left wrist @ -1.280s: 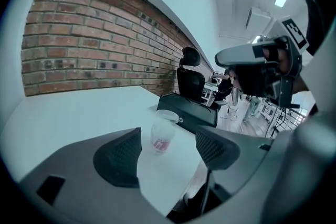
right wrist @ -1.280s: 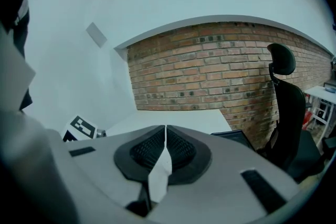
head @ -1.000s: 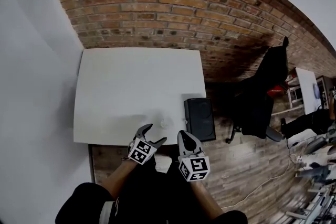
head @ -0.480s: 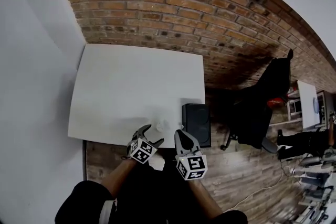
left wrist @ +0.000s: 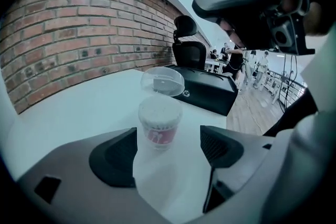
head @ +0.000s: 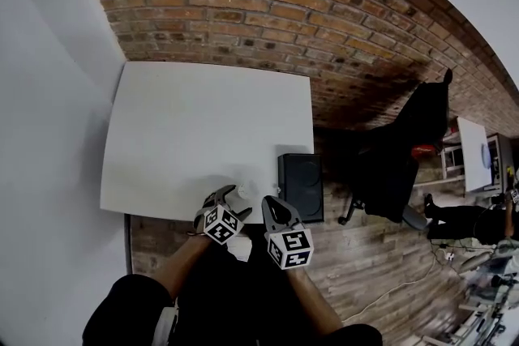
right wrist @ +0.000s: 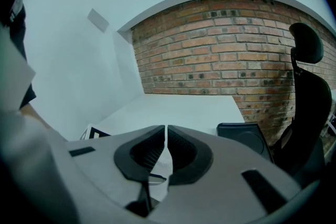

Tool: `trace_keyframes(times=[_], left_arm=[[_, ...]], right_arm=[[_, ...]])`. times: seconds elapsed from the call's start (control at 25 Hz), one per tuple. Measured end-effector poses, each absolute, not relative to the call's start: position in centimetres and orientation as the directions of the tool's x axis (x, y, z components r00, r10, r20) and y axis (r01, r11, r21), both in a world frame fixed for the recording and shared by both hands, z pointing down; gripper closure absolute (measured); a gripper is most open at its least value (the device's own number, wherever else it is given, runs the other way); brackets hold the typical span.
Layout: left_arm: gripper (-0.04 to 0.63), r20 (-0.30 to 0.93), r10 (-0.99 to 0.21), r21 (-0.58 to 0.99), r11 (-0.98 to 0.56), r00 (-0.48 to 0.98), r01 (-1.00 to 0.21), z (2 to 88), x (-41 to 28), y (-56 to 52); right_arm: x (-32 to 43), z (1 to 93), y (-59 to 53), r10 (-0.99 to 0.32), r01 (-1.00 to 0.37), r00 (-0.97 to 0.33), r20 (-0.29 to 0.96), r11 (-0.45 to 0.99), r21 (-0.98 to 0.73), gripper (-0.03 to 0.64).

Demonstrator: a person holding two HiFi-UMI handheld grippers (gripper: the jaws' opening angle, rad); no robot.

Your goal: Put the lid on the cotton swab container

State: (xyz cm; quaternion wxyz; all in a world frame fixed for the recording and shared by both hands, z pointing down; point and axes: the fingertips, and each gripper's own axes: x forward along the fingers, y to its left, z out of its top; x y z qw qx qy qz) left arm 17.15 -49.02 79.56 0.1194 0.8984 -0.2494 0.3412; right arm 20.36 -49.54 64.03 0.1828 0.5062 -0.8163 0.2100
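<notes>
The cotton swab container (left wrist: pixel 159 122) is a small clear cup with a red label, packed with swabs and uncovered. It stands upright near the table's front edge, just ahead of my left gripper (left wrist: pixel 168 147), whose jaws are wide open and apart from it. The clear dome lid (left wrist: pixel 163 81) lies on the table right behind the cup. In the head view the container (head: pixel 242 190) is a small pale spot at the tips of the left gripper (head: pixel 233 202). My right gripper (head: pixel 267 203) hovers beside it, over the table's front right corner. The right gripper (right wrist: pixel 166 129) is shut and holds nothing.
The white table (head: pixel 203 126) stands against a brick wall (head: pixel 268 4). A black speaker box (head: pixel 300 186) stands on the floor off the table's right edge, shown as the speaker box (left wrist: pixel 210 94) behind the lid. A black office chair (right wrist: pixel 307 86) is further right.
Both grippers have edged forward to the table's front edge. The left gripper now has the container just in front of its open jaws. The right gripper stays shut.
</notes>
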Motion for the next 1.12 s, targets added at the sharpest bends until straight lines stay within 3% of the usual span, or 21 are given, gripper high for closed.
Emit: trace_keyframes(times=[0.48, 0.84, 1.12], left_arm=[[0.231, 0.693, -0.332, 0.039, -0.869, 0.64, -0.494, 80.7, 17.5, -49.6], [0.302, 0.692, -0.34, 0.029, -0.869, 0.637, -0.495, 80.7, 17.4, -50.1], [0.342, 0.696, -0.341, 0.021, -0.87, 0.631, -0.493, 80.9, 17.3, -50.5]], right_arm=[[19.4, 66.8, -50.5, -0.657, -0.871, -0.458, 0.599, 0.467, -0.154, 0.594], [18.2, 69.2, -50.5, -0.55, -0.826, -0.496, 0.672, 0.538, -0.169, 0.591], [17.3, 70.6, -50.4, -0.482, -0.797, -0.519, 0.706, 0.572, -0.196, 0.548]])
